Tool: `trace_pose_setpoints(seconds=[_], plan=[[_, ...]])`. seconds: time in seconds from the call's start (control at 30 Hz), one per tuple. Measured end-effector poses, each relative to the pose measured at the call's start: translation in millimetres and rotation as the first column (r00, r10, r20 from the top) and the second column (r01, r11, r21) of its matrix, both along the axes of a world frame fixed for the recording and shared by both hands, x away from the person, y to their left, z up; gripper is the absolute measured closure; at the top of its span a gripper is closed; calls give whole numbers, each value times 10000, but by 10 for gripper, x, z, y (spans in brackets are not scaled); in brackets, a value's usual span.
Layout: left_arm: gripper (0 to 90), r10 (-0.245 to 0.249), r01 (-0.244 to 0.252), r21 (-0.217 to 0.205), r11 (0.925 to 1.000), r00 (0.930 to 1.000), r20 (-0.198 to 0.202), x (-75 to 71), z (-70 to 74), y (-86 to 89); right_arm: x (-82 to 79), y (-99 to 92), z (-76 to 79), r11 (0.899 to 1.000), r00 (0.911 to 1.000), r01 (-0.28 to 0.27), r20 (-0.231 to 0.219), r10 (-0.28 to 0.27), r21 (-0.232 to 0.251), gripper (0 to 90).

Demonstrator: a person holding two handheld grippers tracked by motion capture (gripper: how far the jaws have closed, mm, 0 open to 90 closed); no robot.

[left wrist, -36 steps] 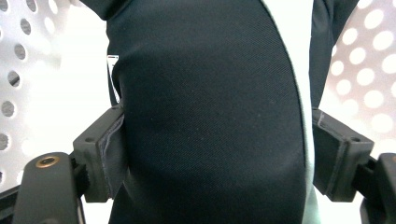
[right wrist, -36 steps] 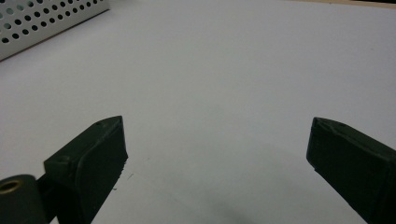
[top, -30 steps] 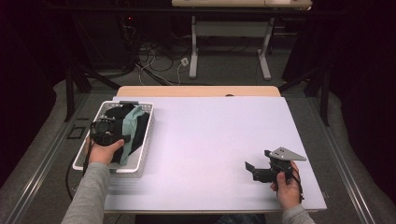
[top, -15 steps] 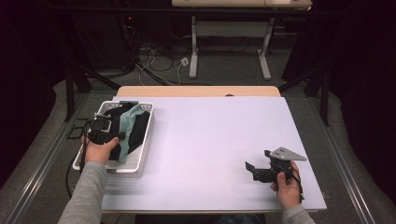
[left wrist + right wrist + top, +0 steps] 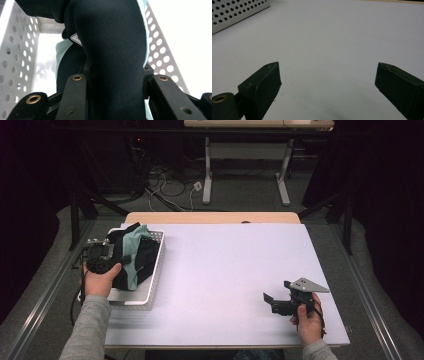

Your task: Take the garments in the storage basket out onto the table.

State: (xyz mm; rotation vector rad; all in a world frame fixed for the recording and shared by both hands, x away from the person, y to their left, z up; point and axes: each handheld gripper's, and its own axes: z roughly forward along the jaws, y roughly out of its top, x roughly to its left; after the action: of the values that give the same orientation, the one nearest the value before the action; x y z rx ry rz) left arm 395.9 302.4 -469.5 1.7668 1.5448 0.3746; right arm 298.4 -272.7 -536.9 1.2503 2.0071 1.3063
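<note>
One worktop [image 5: 225, 270] carries everything here, a pale lavender-white sheet over a wooden top whose far edge shows as a tan strip. At its left side sits one white perforated basket [image 5: 156, 265], rectangular, with rows of round holes in its walls (those holes are plain in the left gripper view, on both sides of the cloth).

In the basket lies a bundle of clothing: one black garment [image 5: 145, 260] and one mint-green garment [image 5: 135, 242], tangled together so that I cannot tell where one ends. A fold of the black garment rises above the basket's rim. In the left gripper view a small white label shows on the dark cloth.

There are two grippers, one in each hand. The left gripper [image 5: 120, 259] is over the basket's left part, its jaws having just been closing; they now pinch a thick fold of the black garment, which stands between them in the left gripper view. The left hand [image 5: 100, 280] grips its body, with the grey sleeve behind it.

The right gripper [image 5: 267, 301] is near the worktop's front right corner, well apart from the basket, low over bare worktop. Its jaws stand wide apart with nothing between them, and the right hand [image 5: 307, 317] holds it.
</note>
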Motion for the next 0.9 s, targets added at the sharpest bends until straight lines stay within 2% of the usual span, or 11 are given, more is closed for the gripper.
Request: trace_pose_setpoints(seconds=[0.17,0.27,0.4,0.53,0.8,0.9], plan=[[635,60,-47,-229,9997,9984,555,-63,132,6,-13,10,18,9999,9999,-89,76,88,46,63],[635,-72,95,-288,9995,9968,793,-95,213,-7,-27,25,25,9998,9998,-130,178,128,130,63],[638,-78,133,-458,9989,9928,1192,-130,294,-55,-47,29,38,9994,9996,-176,218,170,291,63],[639,-115,188,-512,9985,9904,1381,-152,367,-88,-72,22,49,9978,9993,-170,343,149,636,64],[639,193,-77,-614,9981,9816,1898,-249,457,-175,-130,-4,93,9903,9984,-539,251,511,1279,66],[639,271,-145,-632,9979,9786,2038,-309,495,-199,-159,-4,106,9900,9982,-571,262,542,1291,66]])
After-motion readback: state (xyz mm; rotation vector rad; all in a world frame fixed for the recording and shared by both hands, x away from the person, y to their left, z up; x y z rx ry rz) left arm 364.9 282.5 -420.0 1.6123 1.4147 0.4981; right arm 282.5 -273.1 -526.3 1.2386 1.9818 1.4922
